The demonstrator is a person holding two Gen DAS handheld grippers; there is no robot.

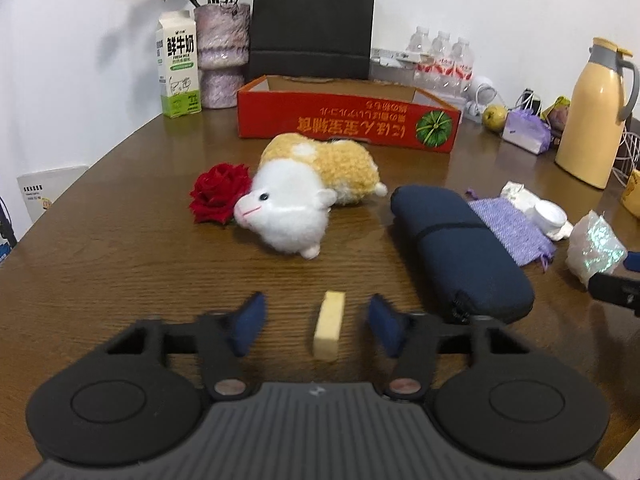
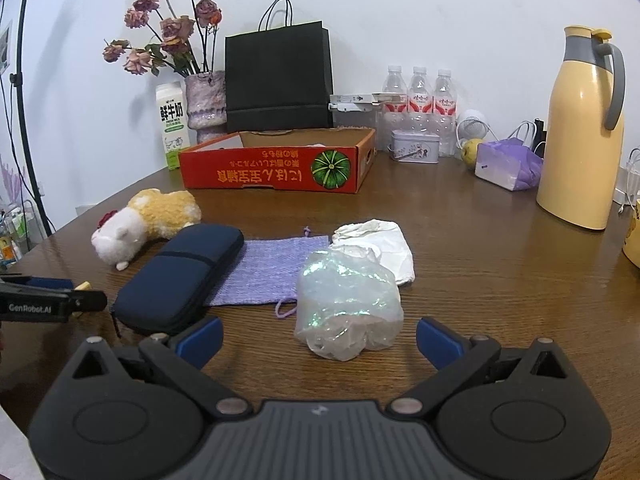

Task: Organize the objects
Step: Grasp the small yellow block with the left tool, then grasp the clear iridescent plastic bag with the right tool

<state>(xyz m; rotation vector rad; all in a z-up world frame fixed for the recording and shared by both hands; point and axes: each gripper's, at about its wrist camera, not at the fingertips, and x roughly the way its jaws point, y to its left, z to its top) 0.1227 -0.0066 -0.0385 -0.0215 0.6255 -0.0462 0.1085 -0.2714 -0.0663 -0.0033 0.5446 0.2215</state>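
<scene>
Spanning view, brown wood table (image 2: 480, 280); white wall (image 2: 440, 8) behind

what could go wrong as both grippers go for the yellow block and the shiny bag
1. The small yellow block sits between the left hand-held gripper pads with gaps either side; an uneven close may tip it.
2. The crinkly iridescent bag before the open right hand-held gripper looks soft and may crumple or slip.

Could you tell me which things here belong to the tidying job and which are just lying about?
Job: eraser between the open left tool; crumpled film between the open right tool; plush; rose; case; pouch; box.

Lying about: milk, vase, bag, bottles, flask.
</scene>
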